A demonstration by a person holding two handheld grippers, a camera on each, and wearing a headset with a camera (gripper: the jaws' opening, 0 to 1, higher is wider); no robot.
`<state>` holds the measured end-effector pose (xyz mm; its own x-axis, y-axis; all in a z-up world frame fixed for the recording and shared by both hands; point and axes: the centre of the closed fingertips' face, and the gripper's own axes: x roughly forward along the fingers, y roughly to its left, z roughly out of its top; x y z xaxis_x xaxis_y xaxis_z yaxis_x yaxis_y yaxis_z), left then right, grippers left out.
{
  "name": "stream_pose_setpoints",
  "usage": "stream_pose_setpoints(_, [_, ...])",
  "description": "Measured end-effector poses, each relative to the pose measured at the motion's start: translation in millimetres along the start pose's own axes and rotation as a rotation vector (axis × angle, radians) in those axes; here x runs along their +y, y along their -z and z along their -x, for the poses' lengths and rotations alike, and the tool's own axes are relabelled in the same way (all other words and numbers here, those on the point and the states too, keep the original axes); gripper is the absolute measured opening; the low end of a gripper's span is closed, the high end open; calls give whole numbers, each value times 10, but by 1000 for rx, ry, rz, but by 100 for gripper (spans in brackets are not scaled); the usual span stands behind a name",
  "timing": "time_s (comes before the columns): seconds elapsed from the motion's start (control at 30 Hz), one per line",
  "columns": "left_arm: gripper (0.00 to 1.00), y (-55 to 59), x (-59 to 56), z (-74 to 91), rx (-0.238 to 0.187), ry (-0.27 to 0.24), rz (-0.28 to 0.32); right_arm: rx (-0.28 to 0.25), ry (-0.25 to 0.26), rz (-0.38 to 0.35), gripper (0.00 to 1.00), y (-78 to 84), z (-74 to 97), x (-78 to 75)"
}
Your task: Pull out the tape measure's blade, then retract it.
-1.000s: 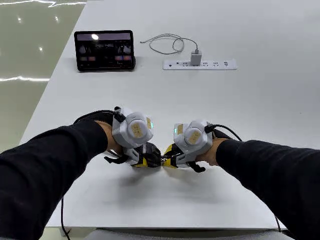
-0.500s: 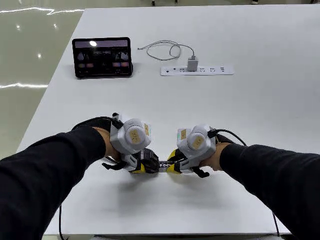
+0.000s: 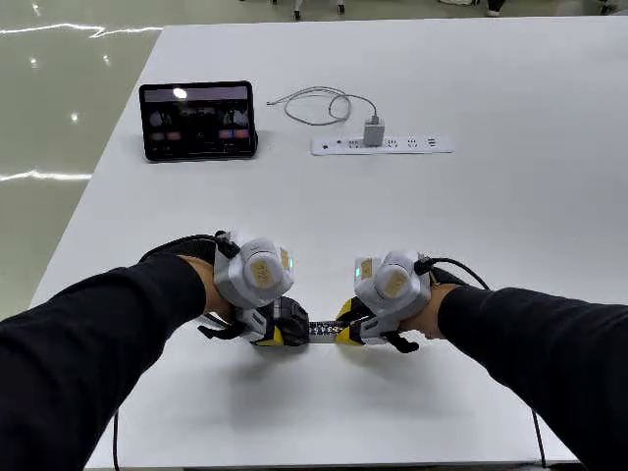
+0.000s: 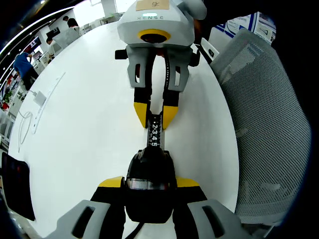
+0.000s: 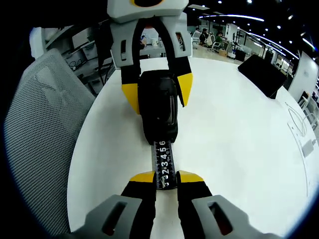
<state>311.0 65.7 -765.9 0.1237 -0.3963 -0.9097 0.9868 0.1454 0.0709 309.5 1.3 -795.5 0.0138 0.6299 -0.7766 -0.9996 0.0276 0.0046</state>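
Tape measure (image 3: pixel 292 321): black case, low over the near part of the white bench (image 3: pixel 491 226), between the two claws. Whether the case touches the bench surface, cannot tell.

Blade (image 5: pixel 161 167): a short stretch is out of the case mouth and runs straight across the gap to the other claw. White numerals on dark; 2 to 6 are readable in the right gripper view. The blade lies level, without sag.

Left claw (image 4: pixel 149 181): clenched on the tape measure's case, one yellow-tipped jaw on each flank and the case mouth pointing away along the jaws.

Right claw (image 5: pixel 167 178): pinched shut on the blade's free end, with the yellow tips meeting on either side of the strip. The end hook is hidden between them.

The claws face each other nose to nose, close but apart, joined by the blade alone. Black sleeves (image 3: pixel 98 324) reach in from both lower corners in the head view.

Farther back on the bench, well apart from the work:
- a dark tablet (image 3: pixel 198 120), propped at back left with its screen lit;
- a white power strip (image 3: pixel 383 144), right of the tablet;
- a white charger (image 3: pixel 374 130), plugged into the strip;
- a white cable (image 3: pixel 316 103), looped behind the strip.

A grey mesh chair (image 4: pixel 264 124) stands beside the bench edge in both gripper views. A glossy floor (image 3: pixel 49 118) lies left of the bench.
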Motion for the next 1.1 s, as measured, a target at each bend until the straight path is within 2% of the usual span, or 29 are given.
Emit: stream_pose_setpoints(1.1, [32, 3, 1, 0, -5, -4, 6, 23, 19, -24, 11, 219, 168, -17])
